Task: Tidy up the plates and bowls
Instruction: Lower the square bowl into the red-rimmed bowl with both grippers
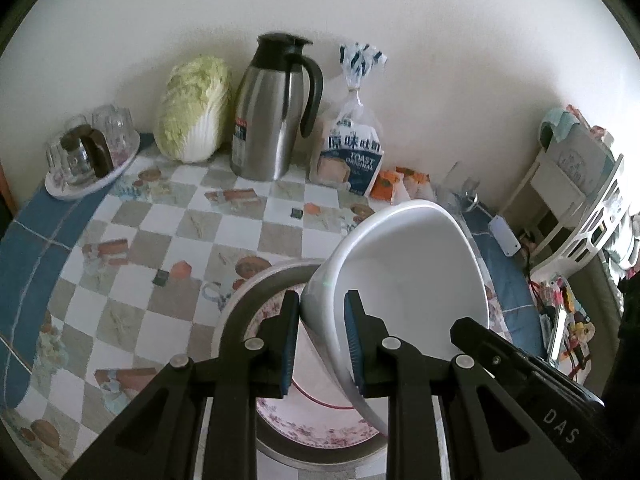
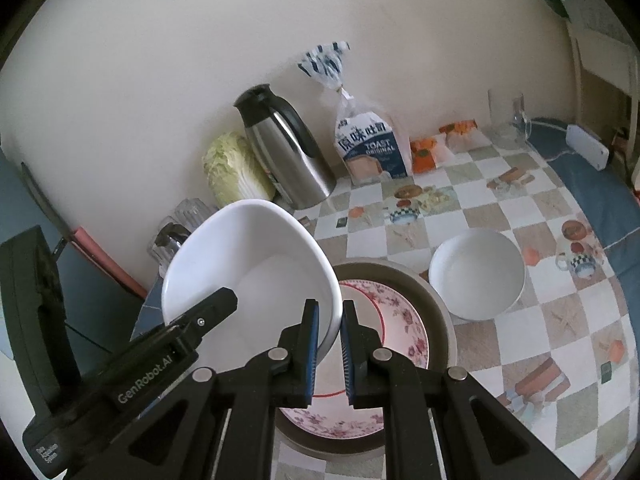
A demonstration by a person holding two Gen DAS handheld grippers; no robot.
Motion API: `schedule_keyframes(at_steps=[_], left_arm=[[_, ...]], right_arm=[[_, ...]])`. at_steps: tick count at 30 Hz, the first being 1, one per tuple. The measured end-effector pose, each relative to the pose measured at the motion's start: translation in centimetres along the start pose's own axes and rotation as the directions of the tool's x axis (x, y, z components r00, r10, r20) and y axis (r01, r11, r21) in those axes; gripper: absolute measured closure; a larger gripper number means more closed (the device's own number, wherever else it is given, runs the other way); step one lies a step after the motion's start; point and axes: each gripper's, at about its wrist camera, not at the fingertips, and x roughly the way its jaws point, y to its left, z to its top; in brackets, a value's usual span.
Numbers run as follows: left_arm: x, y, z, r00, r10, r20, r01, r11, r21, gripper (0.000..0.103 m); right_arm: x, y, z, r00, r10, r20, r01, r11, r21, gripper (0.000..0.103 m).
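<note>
Both your left gripper (image 1: pixel 322 344) and right gripper (image 2: pixel 329 350) clamp the tilted white bowl's (image 2: pixel 256 272) rim above the floral plate (image 2: pixel 394 328) (nested in a grey dish (image 2: pixel 440 312)); another bowl (image 2: pixel 478 276) sits right of that plate.

glossy white ceramic bowl (image 1: pixel 404 280), brushed-metal jug (image 1: pixel 268 120) with black plastic handle, crinkly clear plastic bread bag (image 1: pixel 352 148).
</note>
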Motion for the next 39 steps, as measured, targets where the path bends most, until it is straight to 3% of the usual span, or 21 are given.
schedule_keyframes(at_steps=[11,39], left_arm=[[2.8,0.1,-1.1,0.996,0.021,-0.088,-0.023,1.0,-0.013,0.079],[5.5,1.0,-2.3,0.983,0.043,-0.18,-0.051,0.998,-0.043,0.079]], right_arm=[[1.8,-1.4,-0.5,0.998,-0.02,-0.057,0.022,0.999,0.03,0.09],[4.4,-2.8,-0.9,0.99,-0.019,-0.14,0.03,0.996,0.08,0.09]])
